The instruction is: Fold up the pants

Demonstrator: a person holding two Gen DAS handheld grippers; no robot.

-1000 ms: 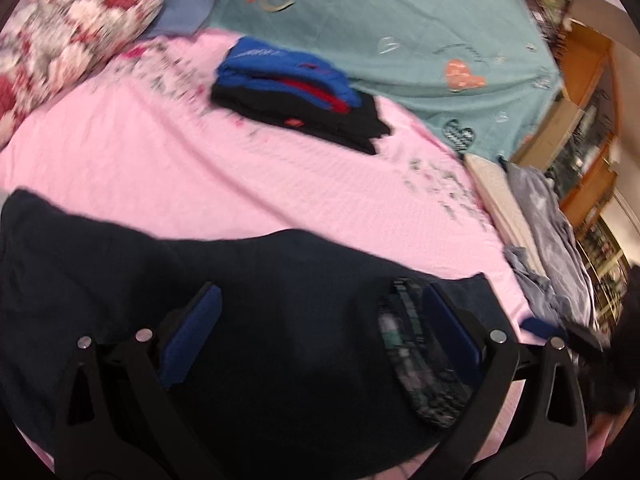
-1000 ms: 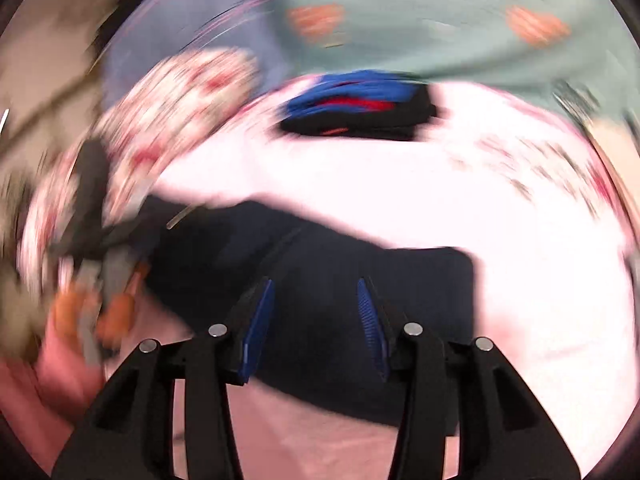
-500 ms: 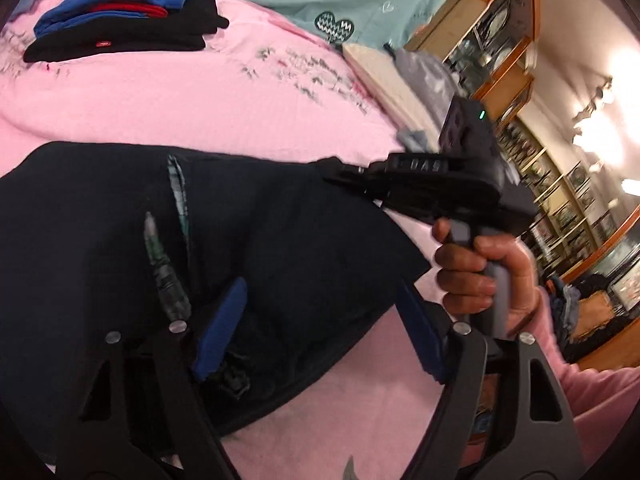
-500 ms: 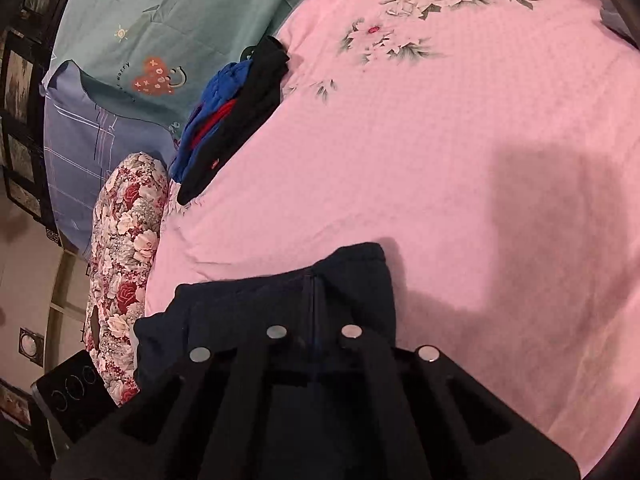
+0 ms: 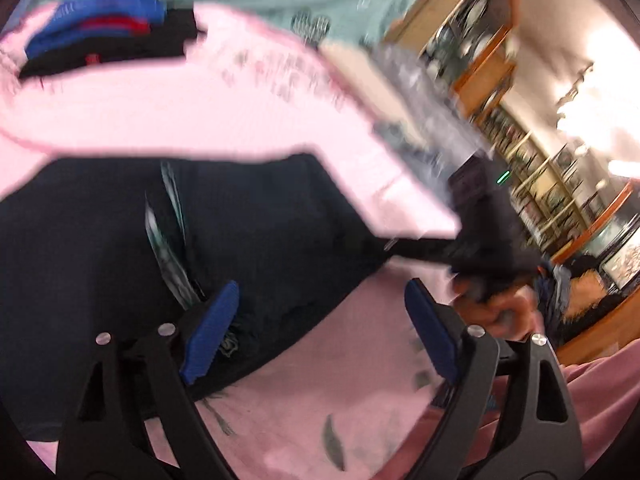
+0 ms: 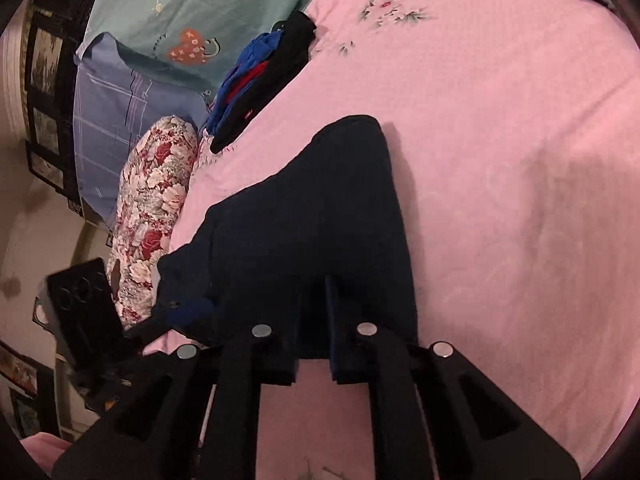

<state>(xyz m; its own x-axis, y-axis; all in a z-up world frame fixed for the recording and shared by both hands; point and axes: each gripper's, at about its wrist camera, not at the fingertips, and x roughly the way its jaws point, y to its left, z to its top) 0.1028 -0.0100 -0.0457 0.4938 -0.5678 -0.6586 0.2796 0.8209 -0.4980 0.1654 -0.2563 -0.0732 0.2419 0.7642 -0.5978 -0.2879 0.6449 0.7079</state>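
Motion blur smears the stacked clothes (image 5: 108, 36) and shelves (image 5: 472, 40) in the left wrist view.

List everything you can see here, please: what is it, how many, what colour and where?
Pants: one, dark navy, lying on the bedspread.
Bedspread: one, pink with flowers, under everything.
Folded clothes: one stack, blue, red and black, at the far side of the bedspread.
Pillow: one, red and white floral, beside the pants.
Sheet: one, teal with hearts, behind the stack.
Shelves: wooden, far right.
Left claw: open, over the pants' edge.
Right claw: shut on the pants.
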